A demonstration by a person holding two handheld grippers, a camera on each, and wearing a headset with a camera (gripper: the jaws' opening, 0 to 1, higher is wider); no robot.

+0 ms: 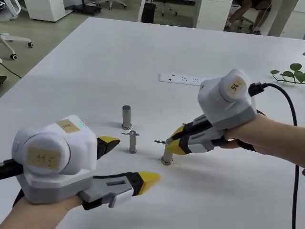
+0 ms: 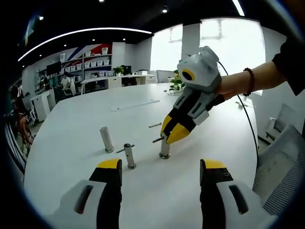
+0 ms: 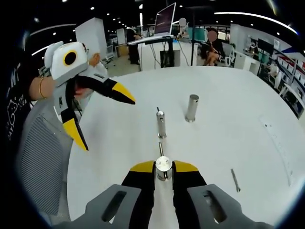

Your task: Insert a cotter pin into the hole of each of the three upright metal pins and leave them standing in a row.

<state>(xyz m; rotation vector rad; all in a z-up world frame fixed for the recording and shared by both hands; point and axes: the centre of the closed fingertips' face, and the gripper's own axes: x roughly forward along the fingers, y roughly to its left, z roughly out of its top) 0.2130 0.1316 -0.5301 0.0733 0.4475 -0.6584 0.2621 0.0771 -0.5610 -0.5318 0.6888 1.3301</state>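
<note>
Metal pin [image 1: 167, 156] nearest person is gripped at top by R gripper [image 1: 177, 142], angled in from right; L gripper [image 1: 133, 160] is held wide open, low-left.

Lit brightly and evenly from overhead in the head view, with a pale sheen across the white desk [image 1: 119, 52]. Threw only faint, soft-edged shadows beside the upright pins [image 1: 126, 117]. Came out a little soft overall, without motion blur. Bowed hard toward the edges in both gripper views, bending a ceiling light strip [image 2: 86, 32] into an arc. Blew out to plain white at the windows [image 2: 228, 47] in the left gripper view. Rendered the nearest pin [image 3: 163, 167] crisp in the right gripper view, under small ceiling spots [image 3: 140, 7] and a dimmer background.
</note>
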